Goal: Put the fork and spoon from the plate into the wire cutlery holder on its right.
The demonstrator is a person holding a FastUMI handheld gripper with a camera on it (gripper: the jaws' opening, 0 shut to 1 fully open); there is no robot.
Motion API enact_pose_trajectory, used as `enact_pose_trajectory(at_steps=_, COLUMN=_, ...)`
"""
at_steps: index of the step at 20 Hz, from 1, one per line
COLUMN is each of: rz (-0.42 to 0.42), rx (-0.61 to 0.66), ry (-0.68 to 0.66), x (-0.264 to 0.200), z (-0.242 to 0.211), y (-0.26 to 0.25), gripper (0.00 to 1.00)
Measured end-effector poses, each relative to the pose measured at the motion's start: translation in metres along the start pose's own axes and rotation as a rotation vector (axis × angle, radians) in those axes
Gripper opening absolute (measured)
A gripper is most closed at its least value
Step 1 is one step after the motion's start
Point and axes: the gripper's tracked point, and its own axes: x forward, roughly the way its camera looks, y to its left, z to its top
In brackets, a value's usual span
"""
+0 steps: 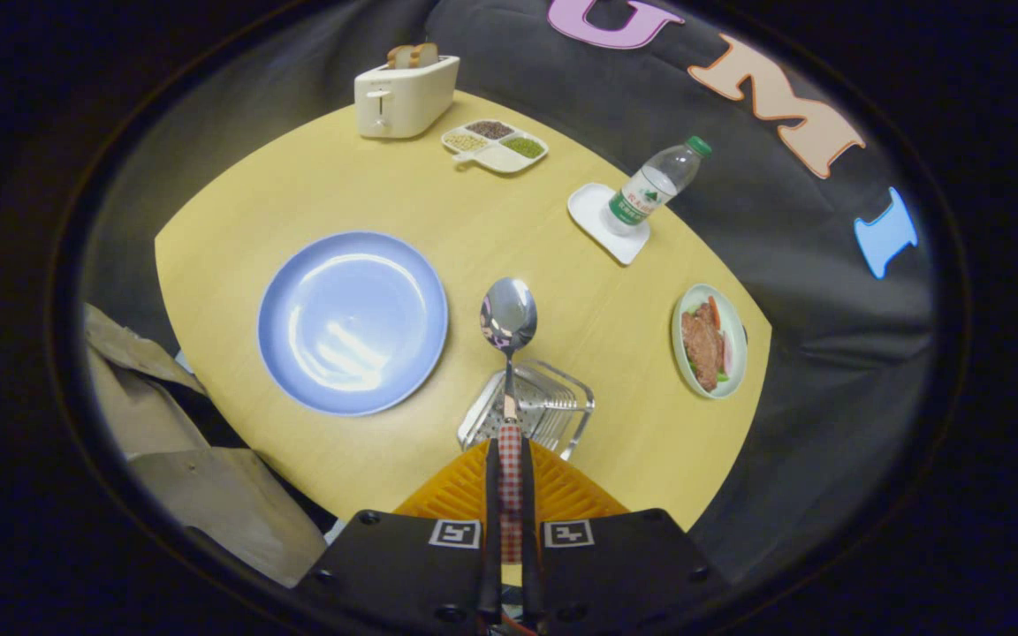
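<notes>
yellow tabletop (562,221) in a dark-draped booth, with a toaster (405,95), a sectioned dish of grains (496,145), a water bottle (657,185) and a plate of meat (709,340) around its far edge. the gripper (509,495) is clenched on the checked handle of the spoon (509,316), bowl pointing forward, over the wire cutlery holder (534,408) just ahead of the fingers. the blue plate (353,322) to the holder's left lies bare; whether the fork is already in the holder cannot be told. judged to be the spoon's delivery: next, tip it down into the wires, then release.
</notes>
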Motion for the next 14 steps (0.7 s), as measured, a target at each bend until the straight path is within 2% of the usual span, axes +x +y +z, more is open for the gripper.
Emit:
enact_pose_trajectory(at_steps=5, rz=-0.033, rx=-0.053, ry=0.102, x=-0.007, z=-0.023, y=-0.028, gripper=0.12)
enact_pose_trajectory(at_steps=10, rz=-0.028, rx=-0.196, ry=0.210, x=-0.013, z=-0.036, y=-0.041, gripper=0.12)
enact_pose_trajectory(at_steps=14, rz=-0.001, rx=-0.252, ry=0.265, x=-0.011, z=-0.036, y=-0.044, gripper=0.12)
